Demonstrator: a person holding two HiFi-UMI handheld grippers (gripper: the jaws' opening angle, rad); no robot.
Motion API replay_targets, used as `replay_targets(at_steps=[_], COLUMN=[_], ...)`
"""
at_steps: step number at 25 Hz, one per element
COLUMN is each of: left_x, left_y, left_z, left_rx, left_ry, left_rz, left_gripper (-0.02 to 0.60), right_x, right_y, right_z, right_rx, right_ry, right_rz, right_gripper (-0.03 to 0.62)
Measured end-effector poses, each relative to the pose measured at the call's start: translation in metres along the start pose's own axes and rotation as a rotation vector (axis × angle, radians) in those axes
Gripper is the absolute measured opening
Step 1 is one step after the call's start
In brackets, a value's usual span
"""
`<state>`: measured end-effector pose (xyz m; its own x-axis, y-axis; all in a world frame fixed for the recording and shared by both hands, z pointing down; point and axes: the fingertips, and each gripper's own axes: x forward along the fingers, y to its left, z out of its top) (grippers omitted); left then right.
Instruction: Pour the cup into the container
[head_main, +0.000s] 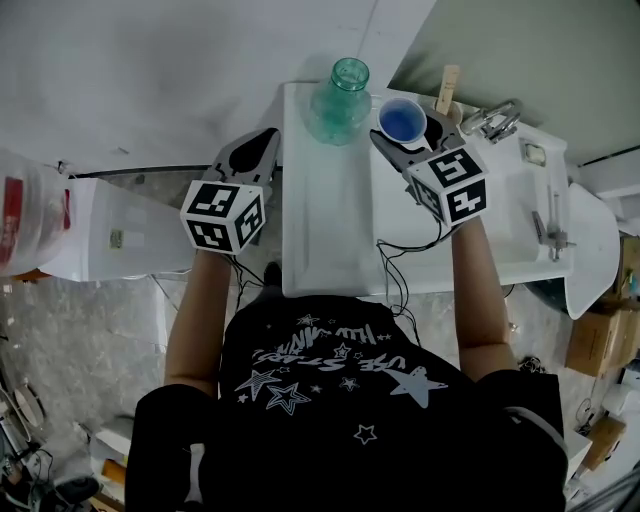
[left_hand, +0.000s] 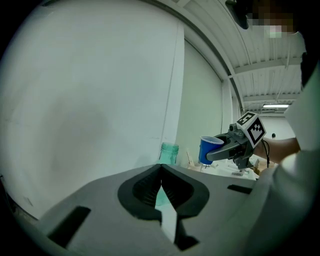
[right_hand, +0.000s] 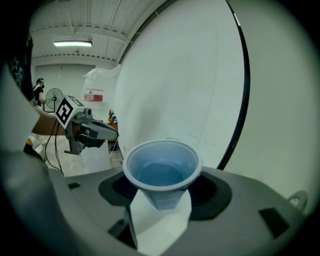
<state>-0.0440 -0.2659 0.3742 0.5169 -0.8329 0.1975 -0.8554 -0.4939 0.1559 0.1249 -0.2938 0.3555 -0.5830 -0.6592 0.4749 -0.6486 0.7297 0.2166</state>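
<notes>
- Black, star-printed shirt of the person fills the near foreground, both bare forearms reaching out over a white table.
- On the right, the right gripper has its jaws pinching a blue cup by its lower body; the cup sits upright, with blue liquid inside.
- That cup is held up over the far end of the table, just right of a clear green bottle, not touching it, its rim at about the height of the bottle's open mouth.
- The bottle stands upright on the far end of the table.
- On the left, the left gripper has its jaws pressed together at the tips with nothing between them; it hangs just off the table's left edge, pointing toward the bottle.
</notes>
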Motion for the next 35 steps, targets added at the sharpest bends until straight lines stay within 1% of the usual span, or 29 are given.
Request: replay_targets(at_steps=[5, 10, 14, 19, 24, 29, 32, 35], left_x=[-0.012, -0.028, -0.042, -0.050, -0.057, -0.058, -0.060, -0.064], left_y=[-0.016, -0.031, -0.044, -0.053, -0.055, -0.051, -0.049, -0.051], left_z=[-0.015, -0.038, -0.060, -0.077, -0.086, -0.094, -0.102, -0.112], left_rx=[-0.005, -0.022, -0.044, -0.053, -0.057, -0.059, -0.085, -0.111], left_ry=[0.012, 0.028, 0.048, 0.061, 0.078, 0.094, 0.098, 0.110], left_rz=[0.031, 0.084, 0.135, 0.173, 0.185, 0.190, 0.183, 0.161], left_gripper=[0.011, 0.011, 0.011, 0.011, 0.011, 0.011, 0.011, 0.011], right_x=[-0.009, -0.016, -0.018, -0.014, -0.007, 0.003, 0.007, 0.012], right_y=[0.022, 0.052, 0.079, 0.104, 0.125, 0.140, 0.151, 0.160], right_z=[-0.015, -0.032, -0.056, -0.079, -0.096, -0.112, -0.122, -0.136], right_rx=[0.017, 0.011, 0.008, 0.044, 0.018, 0.032, 0.032, 0.040], right_ry=[-0.046, -0.101, -0.102, -0.105, -0.099, -0.102, -0.093, -0.062], right_rz=[0.058, 0.148, 0.230, 0.309, 0.339, 0.357, 0.360, 0.353], right_gripper=[0.285, 0.285, 0.287, 0.287, 0.287, 0.288, 0.288, 0.288])
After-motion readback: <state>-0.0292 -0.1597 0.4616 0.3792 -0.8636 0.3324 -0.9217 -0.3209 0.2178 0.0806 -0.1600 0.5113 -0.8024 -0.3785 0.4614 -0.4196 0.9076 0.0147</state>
